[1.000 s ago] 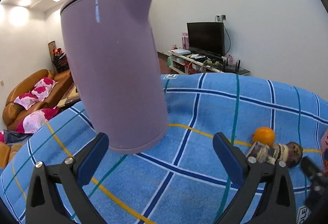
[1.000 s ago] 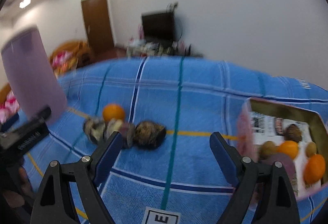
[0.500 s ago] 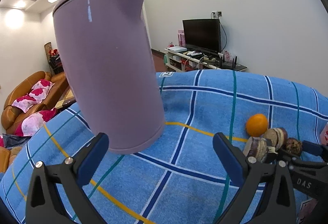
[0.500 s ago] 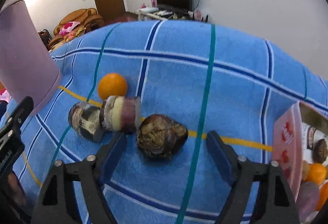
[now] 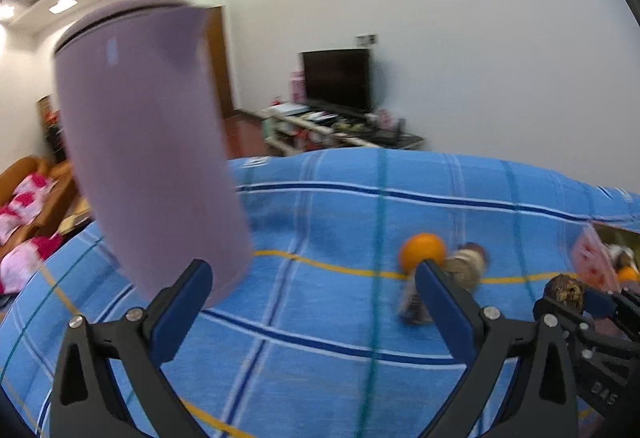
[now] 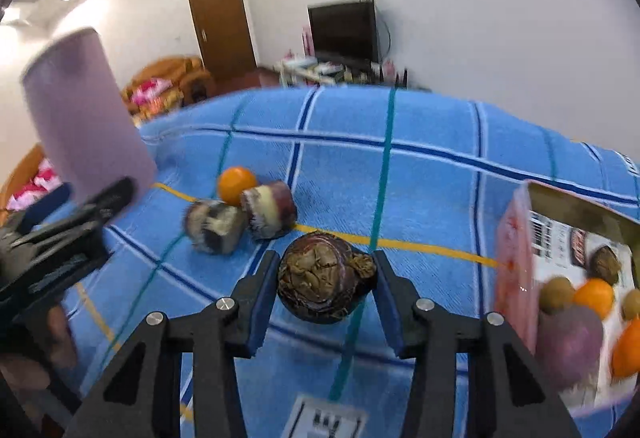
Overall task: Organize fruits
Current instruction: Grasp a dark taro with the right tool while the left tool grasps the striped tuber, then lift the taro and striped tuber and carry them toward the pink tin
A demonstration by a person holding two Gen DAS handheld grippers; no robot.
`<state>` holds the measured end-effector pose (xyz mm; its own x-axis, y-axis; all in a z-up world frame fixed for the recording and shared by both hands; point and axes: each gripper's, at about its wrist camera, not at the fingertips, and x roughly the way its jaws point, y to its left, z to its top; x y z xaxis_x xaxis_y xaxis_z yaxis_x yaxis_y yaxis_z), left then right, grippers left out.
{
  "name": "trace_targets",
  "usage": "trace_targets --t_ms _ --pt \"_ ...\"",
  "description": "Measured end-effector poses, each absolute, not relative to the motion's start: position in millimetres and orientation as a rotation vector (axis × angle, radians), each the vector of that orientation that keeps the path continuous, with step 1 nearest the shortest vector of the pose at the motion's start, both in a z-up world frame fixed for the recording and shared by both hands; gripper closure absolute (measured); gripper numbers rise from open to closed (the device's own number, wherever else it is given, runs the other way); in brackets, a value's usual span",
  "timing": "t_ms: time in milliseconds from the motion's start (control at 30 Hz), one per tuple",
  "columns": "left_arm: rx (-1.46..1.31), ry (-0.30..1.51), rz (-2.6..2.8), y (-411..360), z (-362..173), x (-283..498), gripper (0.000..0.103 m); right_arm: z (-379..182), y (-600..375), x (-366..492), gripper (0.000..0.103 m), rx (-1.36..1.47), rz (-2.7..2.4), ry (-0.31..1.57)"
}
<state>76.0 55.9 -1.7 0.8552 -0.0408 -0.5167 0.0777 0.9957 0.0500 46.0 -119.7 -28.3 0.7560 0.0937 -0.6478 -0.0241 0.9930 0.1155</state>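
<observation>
Several fruits are already gathered in the box (image 6: 516,238) at three o'clock, a brown fruit (image 6: 326,278) is being enclosed by the right gripper (image 6: 324,288)'s closing jaws, and an orange (image 6: 236,183) and two cut pieces are left at eleven o'clock.

A blue checked cloth (image 6: 440,141) (striped yellow and teal) carries a lilac jug (image 6: 84,117), an orange (image 6: 236,179), cut taro pieces (image 6: 244,217) and a box (image 6: 516,258).

Black hand-held gripper (image 6: 324,274) frame, blue finger pads (image 6: 262,302), silver screws, triangular cut-outs

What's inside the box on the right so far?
The box holds oranges, small brown fruits, a dark round fruit and a purple one on printed paper. Its right part is cut off.
</observation>
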Motion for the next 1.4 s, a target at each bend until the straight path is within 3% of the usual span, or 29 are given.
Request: trace_targets --t_ms 233,300,433,733,833,967,1033,1067,1200,1400 --pt "0.138 0.544 -0.196 28 -6 68 0.001 -11 -137 1 0.055 0.173 0.054 0.548" --pt "0.143 0.552 -0.232 22 -6 67 0.001 -9 -139 -1 0.055 0.181 0.045 0.549" --pt "0.189 0.654 -0.220 5 -15 81 0.013 -9 -146 -1 0.055 0.221 0.059 0.555" --pt "0.222 0.739 -0.196 -14 -24 115 0.020 -17 -155 8 0.055 0.291 0.086 0.611" --pt "0.203 0.811 -0.227 -11 -33 121 0.034 -18 -154 9 0.055 0.294 0.093 0.616" --pt "0.057 0.856 -0.233 13 -35 133 0.035 -16 -151 13 0.055 0.283 0.100 0.619" --pt "-0.004 0.885 -0.242 22 -39 138 0.050 -16 -149 15 0.055 0.280 0.101 0.620" --pt "-0.023 0.883 -0.244 25 -38 138 0.054 -17 -149 15 0.055 0.278 0.101 0.620" --pt "-0.026 0.860 -0.216 27 -37 131 0.054 -18 -149 15 0.055 0.276 0.098 0.618" --pt "-0.005 0.620 -0.102 29 -9 87 0.054 -14 -144 8 0.055 0.245 0.097 0.569"
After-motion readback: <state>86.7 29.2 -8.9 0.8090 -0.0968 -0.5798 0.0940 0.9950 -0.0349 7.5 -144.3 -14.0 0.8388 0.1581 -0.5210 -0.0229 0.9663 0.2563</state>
